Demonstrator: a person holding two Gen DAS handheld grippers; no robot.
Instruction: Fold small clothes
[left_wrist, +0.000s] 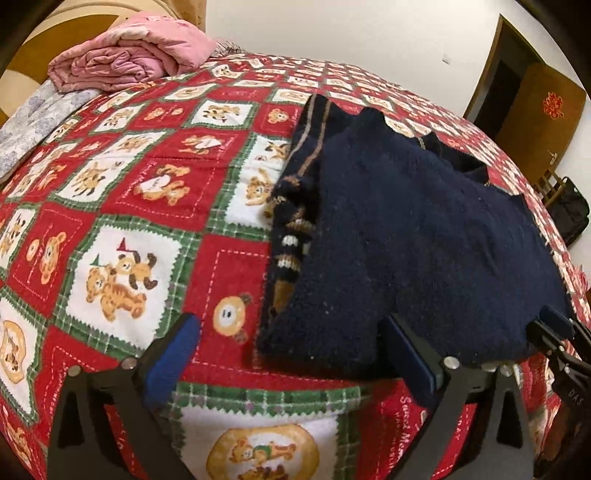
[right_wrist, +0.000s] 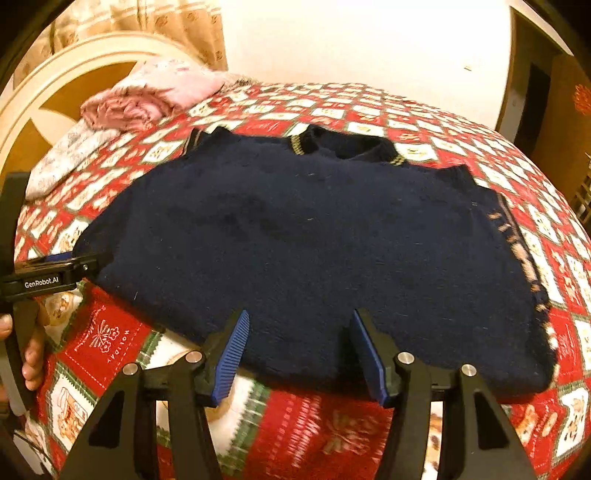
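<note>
1. Both tongs stand wide and hold nothing. The left gripper (left_wrist: 291, 363) fills the bottom of the left wrist view, its right finger over the sweater's near edge and its left finger over bare quilt. The right gripper (right_wrist: 299, 354) sits bottom centre of its own view, both blue pads (right_wrist: 231, 358) poised at the sweater's near hem.
2. The bed quilt (left_wrist: 122, 206), red with teddy-bear squares, fills both frames.
3. The navy sweater (right_wrist: 303, 243), the thing to be folded, lies back-up across the middle of the quilt. It looks spread flat with its sides tucked under, patterned knit showing along the edges. I judge the folding to be early: the main fold of hem toward collar is not yet done.
4. A folded pink blanket (left_wrist: 129, 55) rests at upper left.
5. The right wrist view alone shows the striped collar (right_wrist: 347, 146) at upper centre and the whole width of the sweater. The left wrist view alone shows the banded sleeve (left_wrist: 291, 236) tucked at the sweater's left edge.
</note>
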